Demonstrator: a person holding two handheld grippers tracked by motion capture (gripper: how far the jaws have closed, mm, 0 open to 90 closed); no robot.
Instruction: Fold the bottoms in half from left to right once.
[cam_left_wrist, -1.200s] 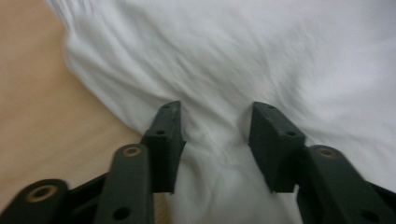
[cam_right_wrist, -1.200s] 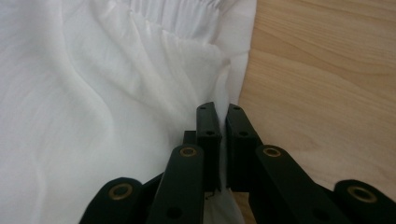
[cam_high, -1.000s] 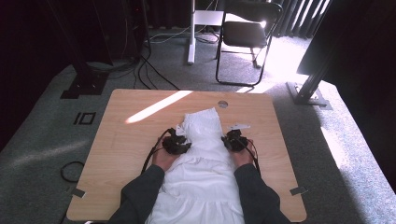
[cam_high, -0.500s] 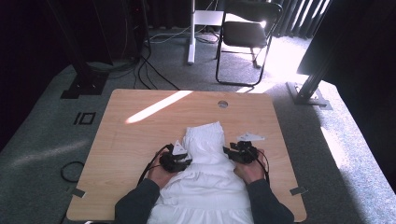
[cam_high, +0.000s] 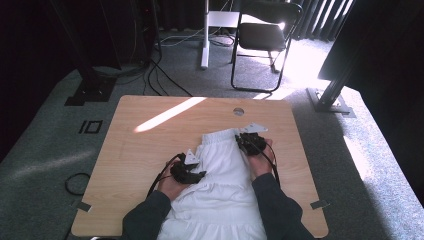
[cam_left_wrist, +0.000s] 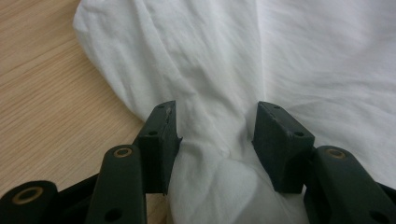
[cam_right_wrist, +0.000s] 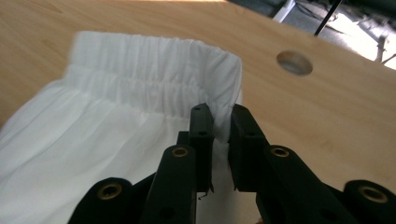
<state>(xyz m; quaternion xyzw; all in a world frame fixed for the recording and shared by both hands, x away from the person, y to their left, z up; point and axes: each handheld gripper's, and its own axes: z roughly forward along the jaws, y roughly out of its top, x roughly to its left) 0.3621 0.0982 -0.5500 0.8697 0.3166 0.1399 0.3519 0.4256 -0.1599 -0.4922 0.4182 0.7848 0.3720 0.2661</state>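
A white skirt (cam_high: 222, 187) with a gathered elastic waistband (cam_right_wrist: 149, 60) lies on the wooden table (cam_high: 150, 135), with the waistband at the far end. My left gripper (cam_high: 196, 174) is at the skirt's left edge. Its jaws have just been opening, and in the left gripper view (cam_left_wrist: 212, 126) they stand apart with a loose bunch of the white cloth (cam_left_wrist: 215, 93) between them. My right gripper (cam_high: 246, 141) is at the waistband's far right corner. Its jaws have just been closing, and in the right gripper view (cam_right_wrist: 219, 116) they are pinched on the waistband's edge.
A round cable hole (cam_high: 238, 111) sits in the table just beyond the waistband. Bare wood lies to the left and far side of the skirt. A black chair (cam_high: 265, 37) and cables (cam_high: 165, 80) are on the carpet beyond the table.
Both hands first drew back toward the person with the cloth. The right gripper then moved away from the person and now holds the waistband corner. The left gripper's jaws have widened.
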